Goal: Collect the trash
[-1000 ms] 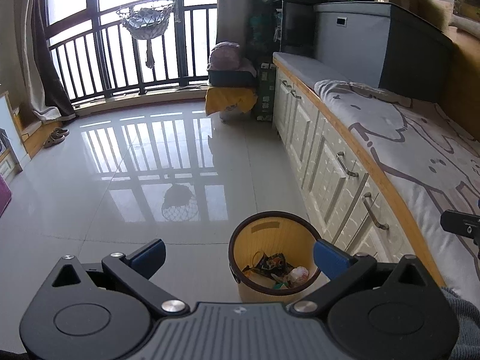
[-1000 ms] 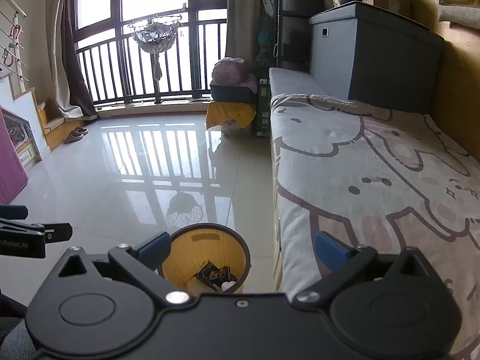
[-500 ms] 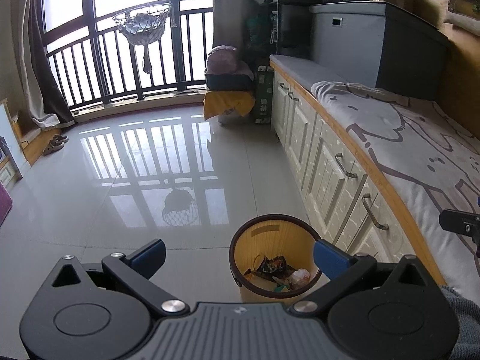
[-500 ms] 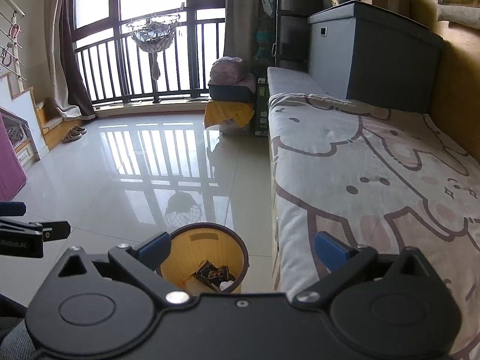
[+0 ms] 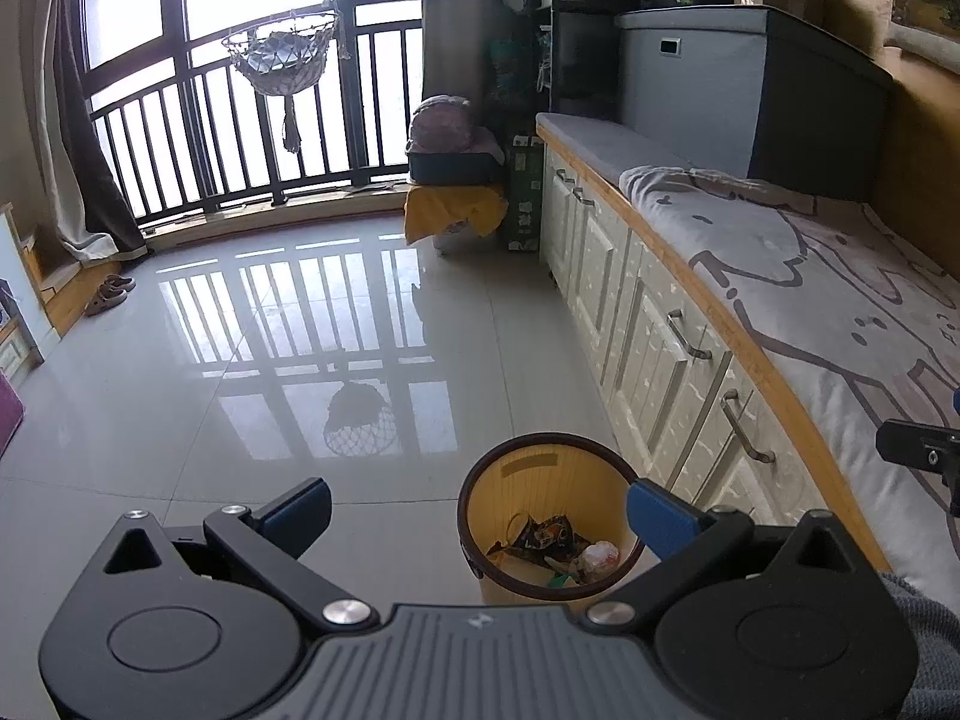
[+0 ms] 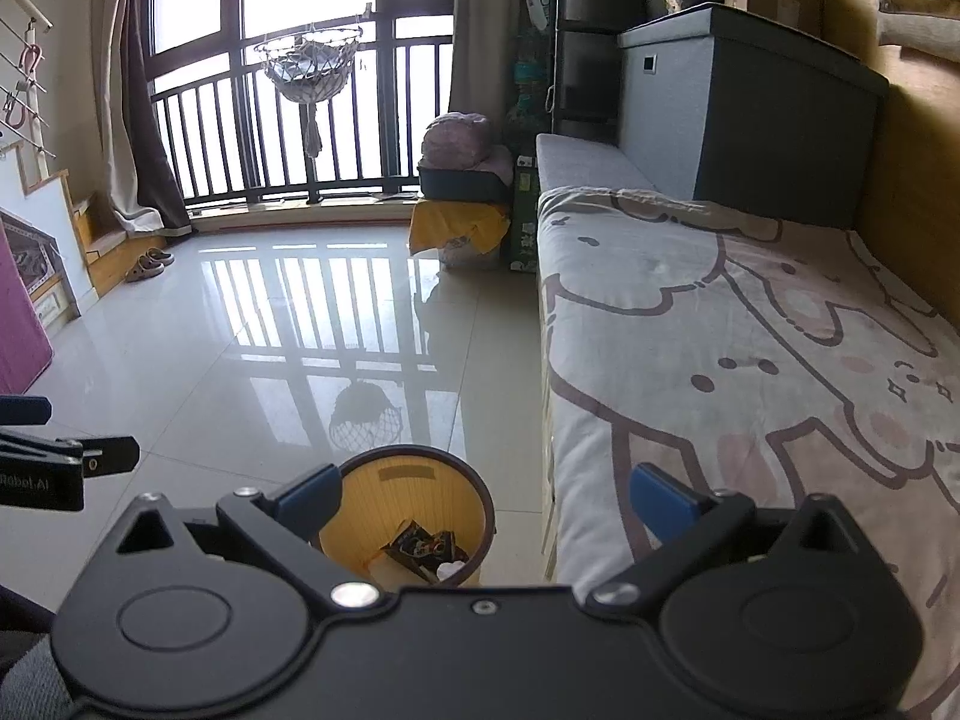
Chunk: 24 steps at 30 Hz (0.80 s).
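Both hand-held grippers empty over a bin that already holds the trash

The left hand-held gripper (image 5: 477, 510) and right hand-held gripper (image 6: 485, 495) both stand wide apart with nothing between their blue fingers, low in each frame. The round yellow waste bin with a dark rim (image 5: 549, 519) stands on the glossy tiled floor (image 5: 288, 372) beside the white drawer fronts (image 5: 666, 354), with crumpled dark wrappers and a white wad (image 5: 564, 546) at its bottom. No loose litter shows on the floor or the cartoon-print bed cover (image 6: 750, 348), so the likely risk is searching blind, or a low swing clipping the bin's rim and tipping it.
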Motion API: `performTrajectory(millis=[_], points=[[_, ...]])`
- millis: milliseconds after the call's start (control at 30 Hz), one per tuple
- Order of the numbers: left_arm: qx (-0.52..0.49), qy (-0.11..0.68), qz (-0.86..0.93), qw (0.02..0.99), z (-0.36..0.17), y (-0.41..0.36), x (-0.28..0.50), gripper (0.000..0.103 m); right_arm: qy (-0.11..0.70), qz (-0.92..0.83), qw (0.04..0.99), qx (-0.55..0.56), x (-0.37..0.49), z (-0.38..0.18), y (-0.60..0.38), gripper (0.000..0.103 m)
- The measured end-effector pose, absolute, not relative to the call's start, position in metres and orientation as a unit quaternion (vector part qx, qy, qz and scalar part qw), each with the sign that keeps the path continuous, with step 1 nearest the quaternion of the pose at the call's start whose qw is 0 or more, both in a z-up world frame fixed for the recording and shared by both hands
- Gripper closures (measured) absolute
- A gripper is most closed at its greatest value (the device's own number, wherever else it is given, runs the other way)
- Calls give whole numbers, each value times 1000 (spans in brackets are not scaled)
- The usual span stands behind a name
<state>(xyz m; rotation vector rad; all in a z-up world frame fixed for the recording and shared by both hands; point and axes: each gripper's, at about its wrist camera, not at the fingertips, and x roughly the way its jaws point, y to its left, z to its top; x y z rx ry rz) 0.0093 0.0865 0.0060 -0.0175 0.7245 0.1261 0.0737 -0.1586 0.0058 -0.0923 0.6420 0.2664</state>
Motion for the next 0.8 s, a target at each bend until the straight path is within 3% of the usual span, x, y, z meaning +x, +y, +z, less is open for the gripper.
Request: performTrajectory(millis=[800], points=[[-2, 352, 61, 934, 10, 85, 12, 0, 314, 130, 939, -47, 74, 9, -158, 0]])
